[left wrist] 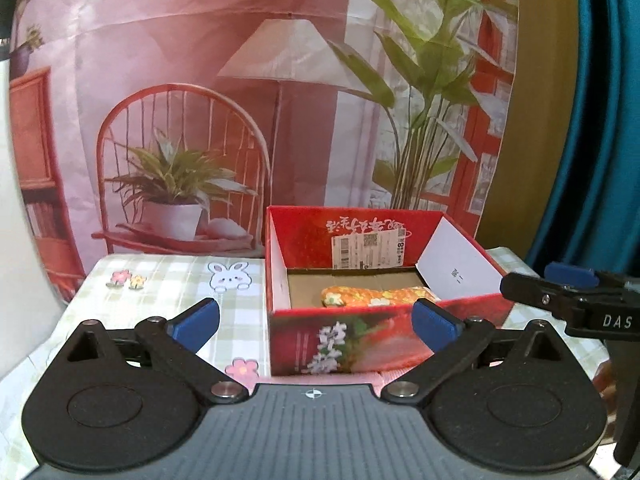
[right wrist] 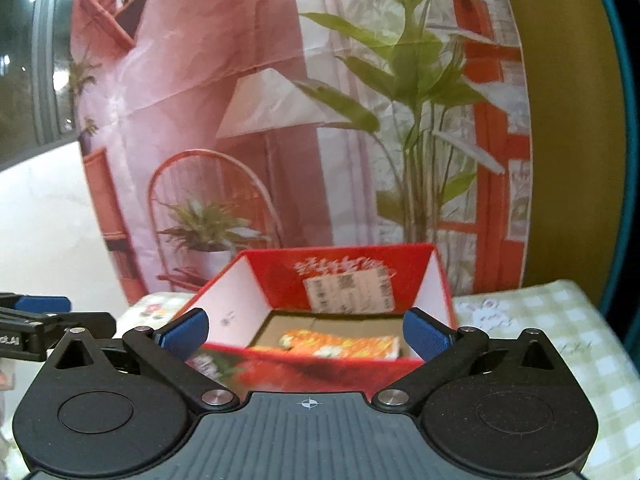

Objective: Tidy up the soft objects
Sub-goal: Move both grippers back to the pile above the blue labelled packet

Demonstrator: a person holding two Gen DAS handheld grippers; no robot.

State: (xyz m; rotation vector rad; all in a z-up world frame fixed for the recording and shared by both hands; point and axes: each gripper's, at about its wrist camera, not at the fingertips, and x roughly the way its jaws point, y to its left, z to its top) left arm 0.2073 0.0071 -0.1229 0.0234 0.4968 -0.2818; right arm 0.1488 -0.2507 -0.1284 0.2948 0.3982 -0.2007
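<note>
Cloth (left wrist: pixel 376 296): one, folded, orange floral, on floor of red box (left wrist: pixel 460 312), long axis across the view, running left to right. Box: one, open-topped, on checked tablecloth (left wrist: pixel 168 280). Left gripper (left wrist: pixel 316 320) and right gripper (right wrist: pixel 306 334): both spread fully wide, nothing held, pads short of near wall. Cloth lies ahead of and below both, inside box. Neither hand clearly nearer. No other soft thing in view.
</note>
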